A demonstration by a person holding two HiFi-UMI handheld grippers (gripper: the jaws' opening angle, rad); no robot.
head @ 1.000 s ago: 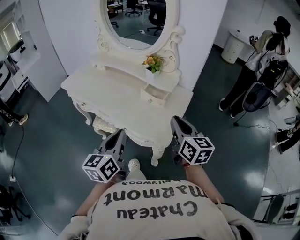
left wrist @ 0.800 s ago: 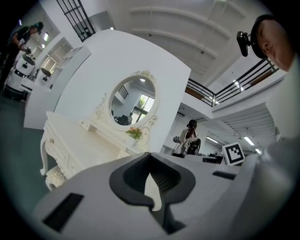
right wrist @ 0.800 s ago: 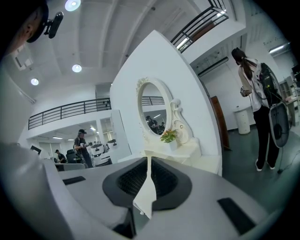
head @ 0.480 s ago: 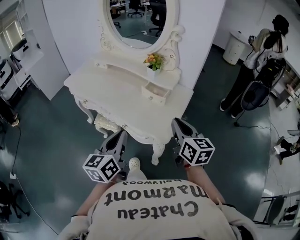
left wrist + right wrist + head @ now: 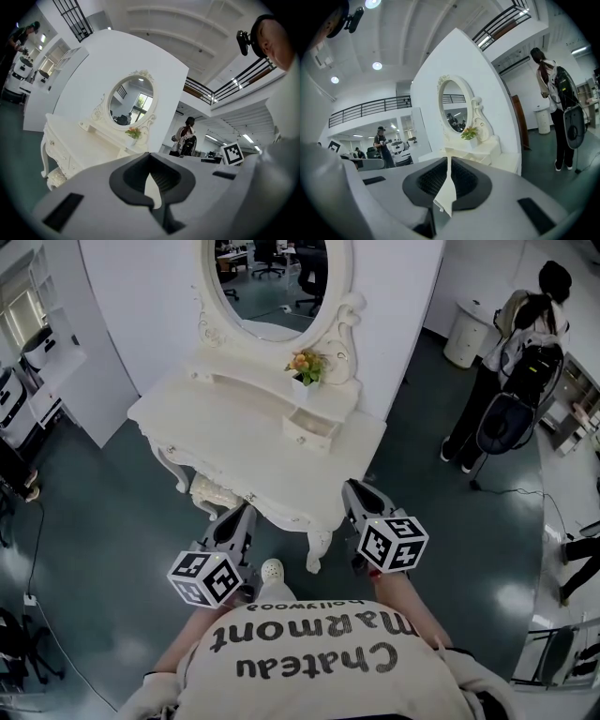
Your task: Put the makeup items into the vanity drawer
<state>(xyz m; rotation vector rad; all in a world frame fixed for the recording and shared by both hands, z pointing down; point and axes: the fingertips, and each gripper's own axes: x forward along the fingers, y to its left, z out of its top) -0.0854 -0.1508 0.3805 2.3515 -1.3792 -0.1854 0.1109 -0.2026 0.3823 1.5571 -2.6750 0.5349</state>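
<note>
Before the white desk, the person is holding both grippers near its front edge; the left gripper is keeping its fingers pressed together on nothing, and the right gripper is doing likewise. Farther back, the vanity drawer is jutting out from the raised shelf, just below the flowers.

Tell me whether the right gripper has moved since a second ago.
No. The right gripper stays just off the vanity's near right edge, as before.
</note>
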